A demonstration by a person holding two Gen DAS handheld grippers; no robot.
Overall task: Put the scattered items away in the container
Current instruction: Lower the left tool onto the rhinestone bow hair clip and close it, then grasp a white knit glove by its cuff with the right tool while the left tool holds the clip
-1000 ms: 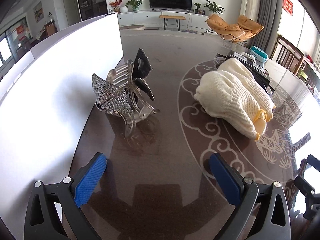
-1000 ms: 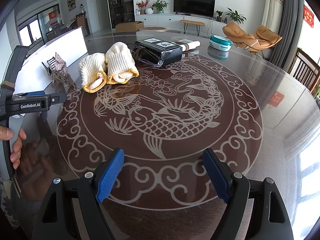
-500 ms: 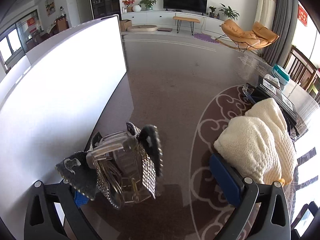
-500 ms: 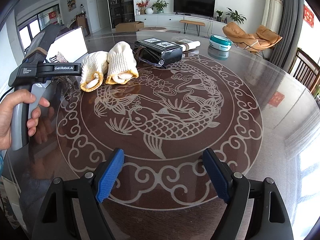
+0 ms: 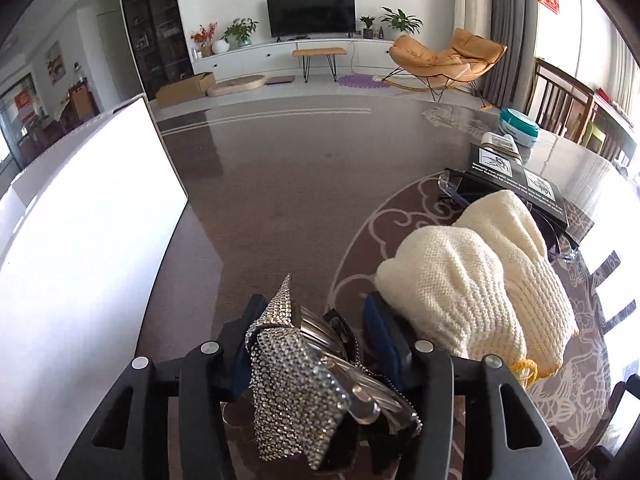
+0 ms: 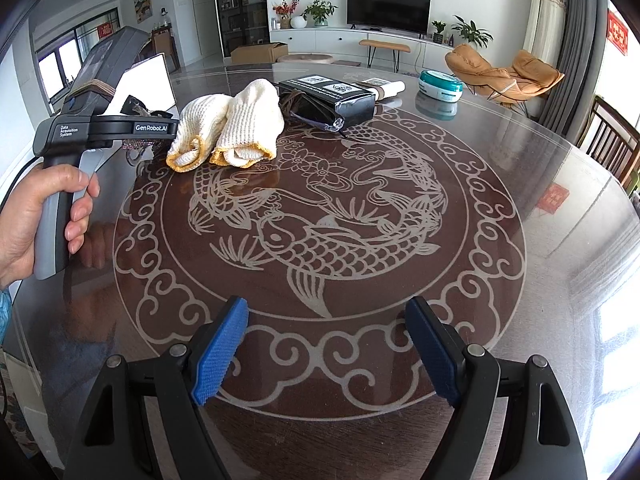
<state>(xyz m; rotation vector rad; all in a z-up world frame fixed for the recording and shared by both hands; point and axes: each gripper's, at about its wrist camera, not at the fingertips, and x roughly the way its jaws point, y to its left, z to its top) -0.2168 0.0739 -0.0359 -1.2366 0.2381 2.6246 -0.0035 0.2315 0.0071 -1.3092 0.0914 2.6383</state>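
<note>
Left wrist view shows the left hand-held gripper (image 5: pixel 316 340), its jaws just closed in, clamping a rhinestone hair claw (image 5: pixel 296 384) above the desk (image 5: pixel 280 200), between the white container (image 5: pixel 80 248) and cream gloves (image 5: pixel 472 280). Right hand-held gripper (image 6: pixel 326 348) hangs open, empty.

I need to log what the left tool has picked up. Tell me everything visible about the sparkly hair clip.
The hair clip is a claw clip: clear plastic curved teeth, with rhinestone-studded silver wings and a dark part. It sits tilted between the blue pads of the left tool, whose jaws have just closed on it. One pointed wing sticks up. The white container stands left of it, knit gloves to its right.
</note>
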